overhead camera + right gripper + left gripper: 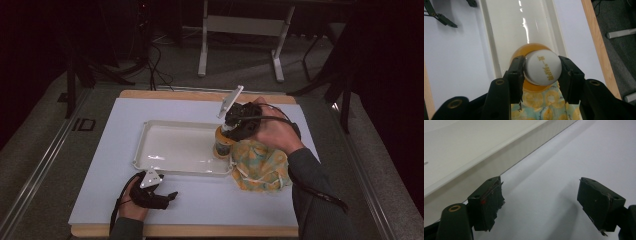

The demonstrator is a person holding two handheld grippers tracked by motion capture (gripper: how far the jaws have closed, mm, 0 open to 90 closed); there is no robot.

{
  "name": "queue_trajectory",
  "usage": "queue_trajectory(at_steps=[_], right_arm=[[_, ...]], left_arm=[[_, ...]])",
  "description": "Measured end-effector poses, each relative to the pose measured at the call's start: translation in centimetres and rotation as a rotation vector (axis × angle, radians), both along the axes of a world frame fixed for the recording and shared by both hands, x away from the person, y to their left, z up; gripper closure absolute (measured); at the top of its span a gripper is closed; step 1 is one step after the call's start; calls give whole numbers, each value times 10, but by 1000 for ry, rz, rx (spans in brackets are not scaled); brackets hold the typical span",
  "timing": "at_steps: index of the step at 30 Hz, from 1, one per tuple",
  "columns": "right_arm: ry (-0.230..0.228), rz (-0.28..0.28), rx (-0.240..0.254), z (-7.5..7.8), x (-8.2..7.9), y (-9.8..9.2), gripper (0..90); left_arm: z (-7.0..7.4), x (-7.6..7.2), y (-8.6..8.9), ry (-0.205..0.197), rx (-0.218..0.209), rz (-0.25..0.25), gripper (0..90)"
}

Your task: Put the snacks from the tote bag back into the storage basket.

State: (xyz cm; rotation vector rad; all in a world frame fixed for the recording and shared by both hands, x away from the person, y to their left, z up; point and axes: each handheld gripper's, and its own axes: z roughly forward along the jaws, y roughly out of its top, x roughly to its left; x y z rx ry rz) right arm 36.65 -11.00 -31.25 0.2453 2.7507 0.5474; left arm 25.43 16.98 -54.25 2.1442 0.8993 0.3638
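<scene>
**Inspector A:** Status of the right gripper [541,71]?

**Inspector B:** Its jaws are clamped on the white cap [543,68] of an amber bottle [223,142]. In the right gripper view the pads press both sides of the cap, which carries yellow printed characters. The bottle hangs upright below the jaws.

**Inspector A:** Location of the bottle?

**Inspector B:** In the high view it sits at the right end of the white tray [150,127], at the tray's right rim. Whether its base touches the tray floor or is held just above it, I cannot tell. Directly beside it, on the near right, lies a cloth bag [260,167] with an orange-slice print, resting on the white board [105,150] and touching the tray's near right corner.

**Inspector A:** And the left gripper [540,202]?

**Inspector B:** Jaws apart, nothing between them. The left gripper view shows them low over the white board, with the tray's outer wall [506,148] running just beside the left jaw. In the high view it lies in the person's left hand [131,197] at the near left of the board, just in front of the tray's near rim.

**Inspector A:** Tray contents?

**Inspector B:** Its floor shows glossy reflections; the bottle is the one item at it.
</scene>
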Motion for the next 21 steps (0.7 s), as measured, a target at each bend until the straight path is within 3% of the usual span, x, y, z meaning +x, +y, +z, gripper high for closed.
queue_trajectory(at_steps=[21], right_arm=[[37, 9, 1, -15, -3, 7, 586]], left_arm=[[0, 0, 0, -1, -1, 1, 206]])
